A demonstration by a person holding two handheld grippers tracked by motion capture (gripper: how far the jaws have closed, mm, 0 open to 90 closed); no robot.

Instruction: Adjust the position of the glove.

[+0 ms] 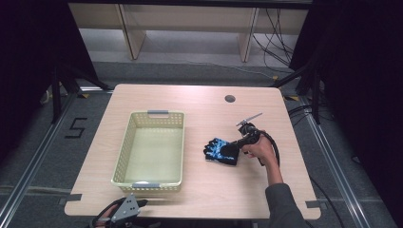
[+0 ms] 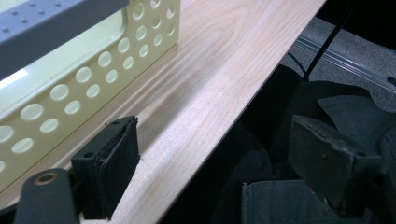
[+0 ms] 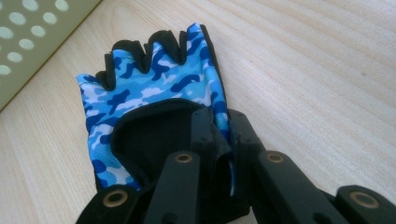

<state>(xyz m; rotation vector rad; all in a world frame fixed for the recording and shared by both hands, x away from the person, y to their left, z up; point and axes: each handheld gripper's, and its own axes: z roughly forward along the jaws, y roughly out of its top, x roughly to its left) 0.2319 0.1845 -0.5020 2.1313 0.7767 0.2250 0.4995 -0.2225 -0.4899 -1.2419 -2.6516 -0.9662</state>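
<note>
Your right gripper (image 3: 223,128) has its jaws pinched on the cuff edge of the blue camouflage glove (image 3: 154,88), which lies flat on the table (image 1: 209,199) towards its right edge, just right of the yellow basket (image 1: 124,156) and apart from it. Only a thin fold of fabric along one side of the cuff sits between the pads, so the main risk, as you lift, is that the cloth slides out and the glove drops back onto the wood. Because the hold is off to one side, expect the glove to hang crooked and swing; its fingerless end could catch the basket's near wall and drape over the rim instead of landing inside. Dragging rather than lifting could also bunch it against the table. Your left gripper (image 2: 219,154) hangs at the table's front edge near the basket's front corner, jaws spread wide with nothing between them; keep it clear of the basket, or you may nudge it.
</note>
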